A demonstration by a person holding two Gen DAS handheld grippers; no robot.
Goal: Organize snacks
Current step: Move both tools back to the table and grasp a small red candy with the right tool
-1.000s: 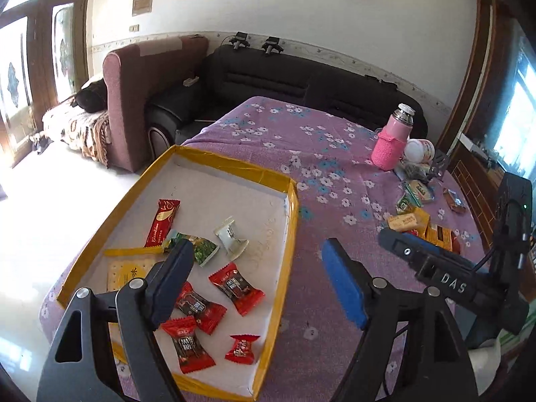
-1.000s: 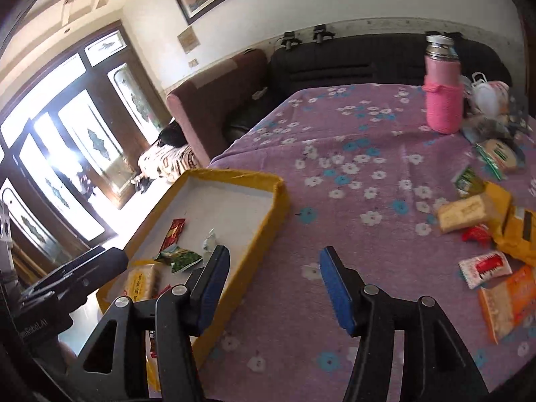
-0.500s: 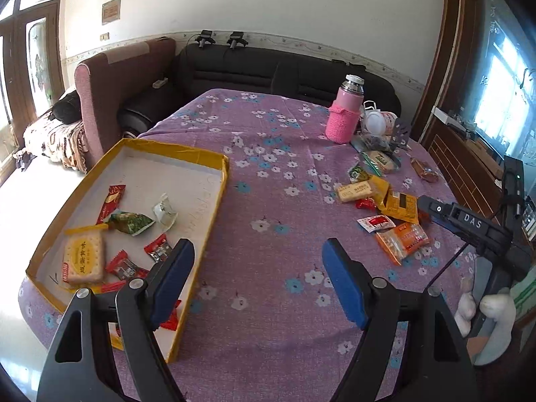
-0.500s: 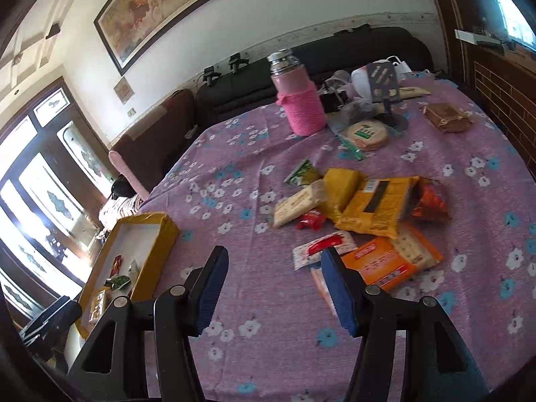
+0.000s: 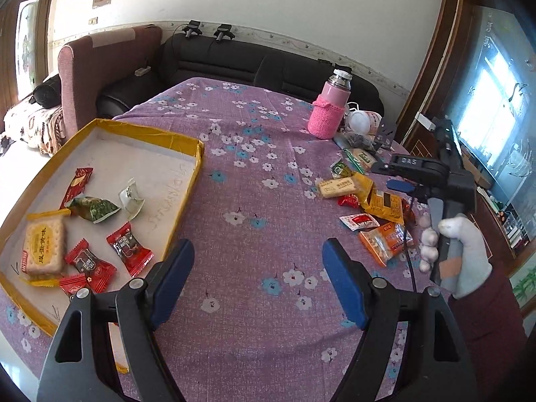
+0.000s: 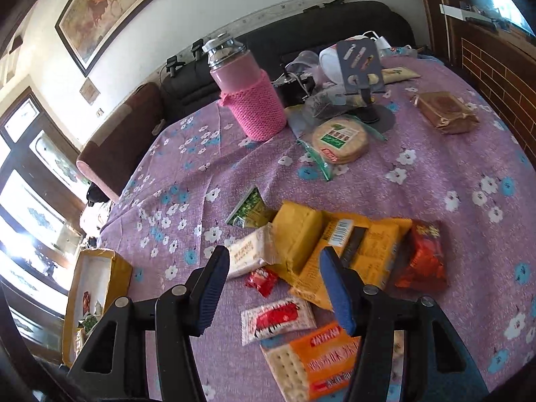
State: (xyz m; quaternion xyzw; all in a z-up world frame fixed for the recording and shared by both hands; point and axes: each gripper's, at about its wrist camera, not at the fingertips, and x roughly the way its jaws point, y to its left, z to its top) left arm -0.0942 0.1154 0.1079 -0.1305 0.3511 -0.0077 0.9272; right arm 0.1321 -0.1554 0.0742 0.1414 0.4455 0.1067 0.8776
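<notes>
- Waiting to be sorted, the loose snack pile point(image 6: 321, 261) now lies directly under and just ahead of the right gripper point(image 6: 273, 288), which a second ago pointed at the yellow tray point(image 6: 93, 288) and has since swung across the purple-clothed bench point(image 6: 435, 174) to the packets.
- Closest between that gripper's fingers are a small red candy point(image 6: 263, 281) and a white-and-red sachet point(image 6: 278, 320); a pale biscuit pack point(image 6: 249, 254) sits just beyond its left finger, yellow packets point(image 6: 335, 244) beyond its right, an orange cracker pack point(image 6: 315, 358) below.
- The right gripper's jaws have just been narrowing but remain apart, pressing on nothing; packets show between the fingers, none clamped.
- The left gripper point(image 5: 258, 284) stands spread wide and empty over bare cloth, the tray point(image 5: 187, 201) to its left, the pile point(image 5: 368, 207) ahead to its right.
- Its view has drifted off the tray towards the bench's middle, and the person's gloved hand point(image 5: 465, 254) on the right tool has come into sight.
- Already in the tray lie red candies point(image 5: 129, 248), a round biscuit point(image 5: 43, 246) and a green packet point(image 5: 95, 209).
- By appearances another pick is starting; much of the pile remains unsorted.
- A pink flask point(image 6: 249, 97) stands well beyond the pile.
</notes>
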